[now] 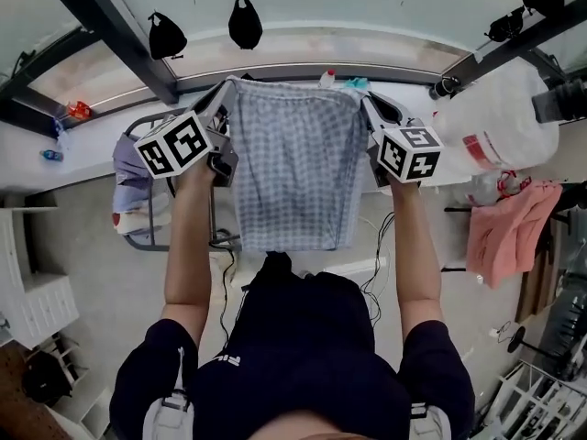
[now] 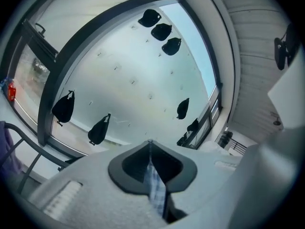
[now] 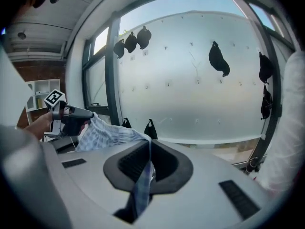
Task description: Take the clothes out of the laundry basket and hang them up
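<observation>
Holding a checked garment (image 1: pixel 293 163) spread flat between both grippers, facing the window. Left gripper (image 1: pixel 220 94) was clamped closed on the garment's top left corner, and right gripper (image 1: pixel 369 104) was pinched closed on the top right corner. Black bags (image 1: pixel 245 21) hung on the glass beyond. A dark frame bar (image 1: pixel 119 35) crossed ahead, left. Pink cloth (image 1: pixel 504 232) hung well apart at right. Purple cloth (image 1: pixel 128 168) lay low at left.
</observation>
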Demonstrator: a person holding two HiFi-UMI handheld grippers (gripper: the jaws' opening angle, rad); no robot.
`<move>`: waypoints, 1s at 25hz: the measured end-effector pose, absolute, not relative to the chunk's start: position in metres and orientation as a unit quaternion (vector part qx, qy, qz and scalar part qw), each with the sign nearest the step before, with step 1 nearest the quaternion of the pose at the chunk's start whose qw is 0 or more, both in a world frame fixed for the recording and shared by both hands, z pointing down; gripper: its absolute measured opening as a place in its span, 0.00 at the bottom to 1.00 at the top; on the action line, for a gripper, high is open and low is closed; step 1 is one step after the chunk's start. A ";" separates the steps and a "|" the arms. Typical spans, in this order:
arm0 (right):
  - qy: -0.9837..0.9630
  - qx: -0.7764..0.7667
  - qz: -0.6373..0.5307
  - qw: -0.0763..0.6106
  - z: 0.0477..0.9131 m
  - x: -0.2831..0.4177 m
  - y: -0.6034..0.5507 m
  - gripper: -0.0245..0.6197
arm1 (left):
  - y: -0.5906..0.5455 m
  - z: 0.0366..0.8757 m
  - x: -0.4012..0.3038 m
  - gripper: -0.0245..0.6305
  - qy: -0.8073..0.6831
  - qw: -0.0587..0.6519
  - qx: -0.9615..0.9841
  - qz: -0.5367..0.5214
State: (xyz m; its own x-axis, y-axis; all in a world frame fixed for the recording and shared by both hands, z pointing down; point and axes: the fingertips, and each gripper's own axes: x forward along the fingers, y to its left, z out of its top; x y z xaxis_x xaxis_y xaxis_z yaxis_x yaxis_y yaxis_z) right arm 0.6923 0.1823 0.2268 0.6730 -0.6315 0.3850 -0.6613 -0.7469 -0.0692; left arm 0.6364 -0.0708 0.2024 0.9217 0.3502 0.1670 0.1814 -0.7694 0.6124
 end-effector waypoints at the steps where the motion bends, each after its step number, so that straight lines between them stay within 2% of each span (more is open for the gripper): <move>1: -0.352 0.913 0.204 0.035 0.238 0.703 0.179 0.06 | -0.074 0.213 0.648 0.08 0.140 0.310 0.929 0.145; 11: -0.350 0.889 0.283 0.080 0.332 0.793 0.142 0.06 | -0.100 0.312 0.728 0.08 0.087 0.285 0.926 0.233; 25: -0.316 0.863 0.378 0.111 0.423 0.829 0.128 0.07 | -0.107 0.410 0.753 0.08 0.056 0.234 0.912 0.333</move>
State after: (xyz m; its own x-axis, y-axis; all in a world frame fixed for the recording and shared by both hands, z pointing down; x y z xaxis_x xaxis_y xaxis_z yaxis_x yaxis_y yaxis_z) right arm 0.8285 0.1283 0.4226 0.5145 -0.4613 0.7229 -0.6290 -0.7760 -0.0475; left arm 0.7526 -0.1074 0.4095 0.7725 0.2569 0.5807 -0.0540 -0.8846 0.4632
